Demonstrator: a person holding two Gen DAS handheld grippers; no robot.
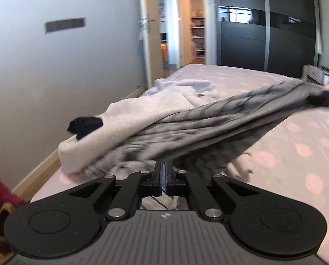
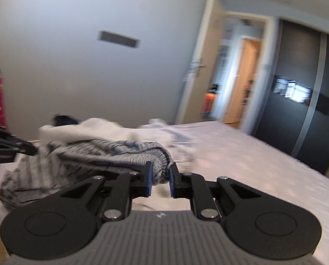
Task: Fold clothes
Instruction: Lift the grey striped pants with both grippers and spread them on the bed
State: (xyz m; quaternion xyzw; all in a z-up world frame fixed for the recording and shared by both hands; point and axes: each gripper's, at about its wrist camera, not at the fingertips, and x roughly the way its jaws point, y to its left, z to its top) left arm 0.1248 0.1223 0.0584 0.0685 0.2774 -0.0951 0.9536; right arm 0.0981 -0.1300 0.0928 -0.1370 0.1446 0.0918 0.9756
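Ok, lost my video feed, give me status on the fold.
Left gripper shut on grey striped garment. Right gripper clamps its other end, garment stretched above bed. White sweatshirt heaped alongside, touching it.

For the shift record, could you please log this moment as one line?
stage: spreading | item: grey striped knit garment lifted over bed | left gripper: shut on it | right gripper: shut on its hem

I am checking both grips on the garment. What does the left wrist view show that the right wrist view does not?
Only the left wrist view shows the left gripper shut on the striped grey garment, and pink dots on the bed sheet. Only the right wrist view shows the right gripper pinching the garment's hem. Both show the white sweatshirt, the open door and the dark wardrobe.
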